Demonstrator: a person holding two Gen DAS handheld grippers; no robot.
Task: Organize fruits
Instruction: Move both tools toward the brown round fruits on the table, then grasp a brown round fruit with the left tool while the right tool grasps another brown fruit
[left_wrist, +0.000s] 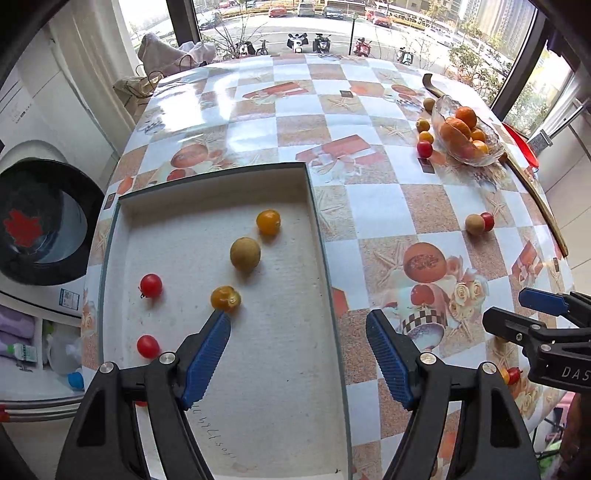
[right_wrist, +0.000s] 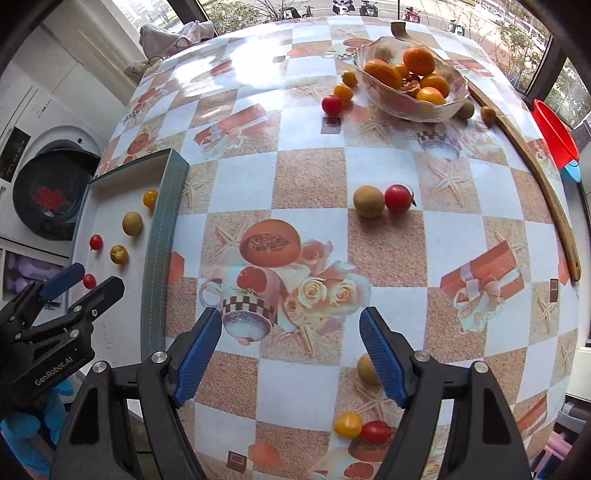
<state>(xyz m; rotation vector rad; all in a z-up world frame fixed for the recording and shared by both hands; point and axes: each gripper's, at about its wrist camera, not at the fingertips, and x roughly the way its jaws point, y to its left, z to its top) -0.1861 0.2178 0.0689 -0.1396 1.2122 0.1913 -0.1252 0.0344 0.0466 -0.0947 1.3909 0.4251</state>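
On the checked table (right_wrist: 310, 177) my right gripper (right_wrist: 291, 343) hangs with jaws apart and empty, and the brown fruit (right_wrist: 367, 369) just beside its right finger is nearest, the tray (right_wrist: 164, 236) left.

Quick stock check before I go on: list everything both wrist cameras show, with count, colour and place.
Tray: one, shallow, white floor, grey-green rim, on the table's left side.
Fruits in tray: five; two red, two yellow-orange, one brown-green.
Glass bowl: one, clear, far right, holding oranges.
Loose fruits by bowl: red, yellow and brown ones around its foot.
Mid-table pair: brown and red, touching.
Near-edge fruits: brown, yellow, red.
Table: checked printed cloth.
Red basin: beyond right edge.
Washing machine: left, off table.
Left tool: open, empty, over the tray's right rim.
Right tool: open, empty, over the cloth.
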